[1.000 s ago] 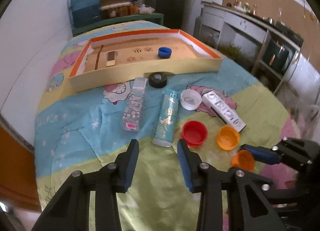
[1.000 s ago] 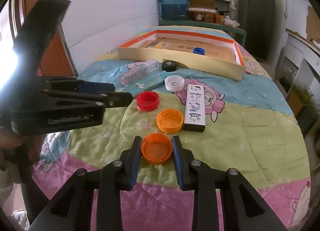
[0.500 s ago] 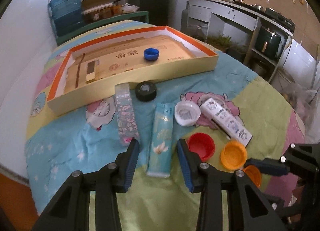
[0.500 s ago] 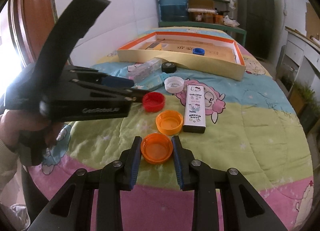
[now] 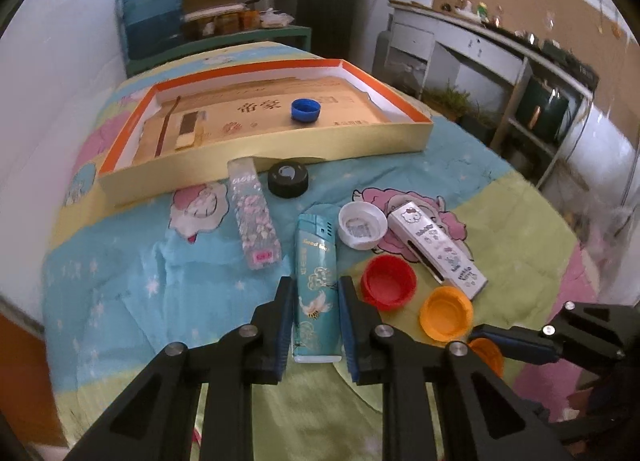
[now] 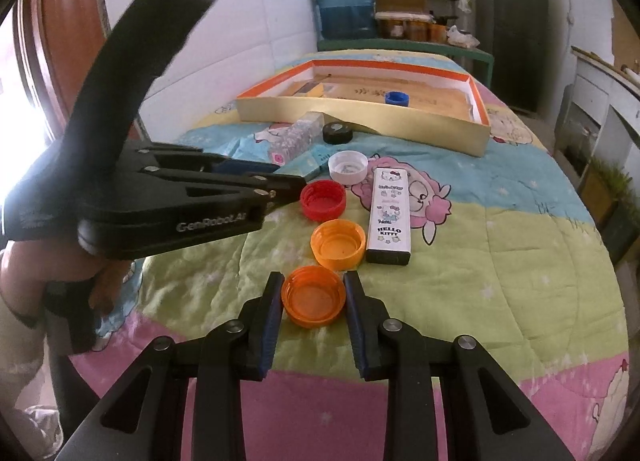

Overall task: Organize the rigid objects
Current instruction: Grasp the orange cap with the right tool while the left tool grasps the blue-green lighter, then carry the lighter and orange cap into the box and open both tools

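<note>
Teal lighter [image 5: 316,285] lies flat on the patterned quilt [image 5: 160,289], near its front edge, with the left gripper [image 5: 314,293] clamped on its lower half; the jaws have just been closing, and their blue pads now press both long sides. To its right sit a red cap [image 5: 389,281], a white cap [image 5: 363,225] and a light orange cap [image 5: 446,319], then a white Hello Kitty box [image 5: 438,247]. The right gripper [image 6: 313,297] is narrow and grips a darker orange cap [image 6: 313,297] at the front edge. A clear floral box [image 5: 254,215] and a black lid [image 5: 288,179] lie farther back, just before the shallow orange-rimmed tray [image 5: 280,145], which holds a blue cap [image 5: 305,110].
</note>
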Demonstrator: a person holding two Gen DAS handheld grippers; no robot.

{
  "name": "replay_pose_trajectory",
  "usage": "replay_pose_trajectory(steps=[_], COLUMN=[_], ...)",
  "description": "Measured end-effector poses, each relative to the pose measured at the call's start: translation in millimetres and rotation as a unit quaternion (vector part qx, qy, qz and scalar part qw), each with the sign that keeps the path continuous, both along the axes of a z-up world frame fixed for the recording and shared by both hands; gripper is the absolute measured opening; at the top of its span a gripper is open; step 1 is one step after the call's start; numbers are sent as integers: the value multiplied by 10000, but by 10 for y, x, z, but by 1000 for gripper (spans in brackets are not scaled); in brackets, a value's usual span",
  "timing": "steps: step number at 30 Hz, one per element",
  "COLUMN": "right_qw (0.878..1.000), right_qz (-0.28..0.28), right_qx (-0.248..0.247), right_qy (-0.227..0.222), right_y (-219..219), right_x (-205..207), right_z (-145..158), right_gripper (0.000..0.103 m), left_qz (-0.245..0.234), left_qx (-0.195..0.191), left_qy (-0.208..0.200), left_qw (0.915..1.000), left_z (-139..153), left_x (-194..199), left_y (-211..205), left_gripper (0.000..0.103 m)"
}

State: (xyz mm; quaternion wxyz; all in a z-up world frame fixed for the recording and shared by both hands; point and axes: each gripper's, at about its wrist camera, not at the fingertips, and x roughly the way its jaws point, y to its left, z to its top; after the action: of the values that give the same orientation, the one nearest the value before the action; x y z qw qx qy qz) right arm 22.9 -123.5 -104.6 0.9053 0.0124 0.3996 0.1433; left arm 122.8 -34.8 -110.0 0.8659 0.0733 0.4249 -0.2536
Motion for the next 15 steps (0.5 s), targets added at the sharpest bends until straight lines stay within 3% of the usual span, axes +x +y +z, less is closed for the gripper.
replay_pose_trajectory(steps=[9, 15], right_qw=[9998, 9992], right_qz=[-140, -154], right_qx=[147, 18], right_qy=[-34, -368], right_y=[-84, -124], right_x=[-117, -257], right_z=[157, 457], right_gripper=[30, 30], left_qz=[499, 843], left_qx=[-680, -785], left_qy=[-61, -392], left_qw=[9964, 9926], left_z=[189, 461], left_x=[-296, -536], left_y=[283, 351], left_gripper=[22, 22])
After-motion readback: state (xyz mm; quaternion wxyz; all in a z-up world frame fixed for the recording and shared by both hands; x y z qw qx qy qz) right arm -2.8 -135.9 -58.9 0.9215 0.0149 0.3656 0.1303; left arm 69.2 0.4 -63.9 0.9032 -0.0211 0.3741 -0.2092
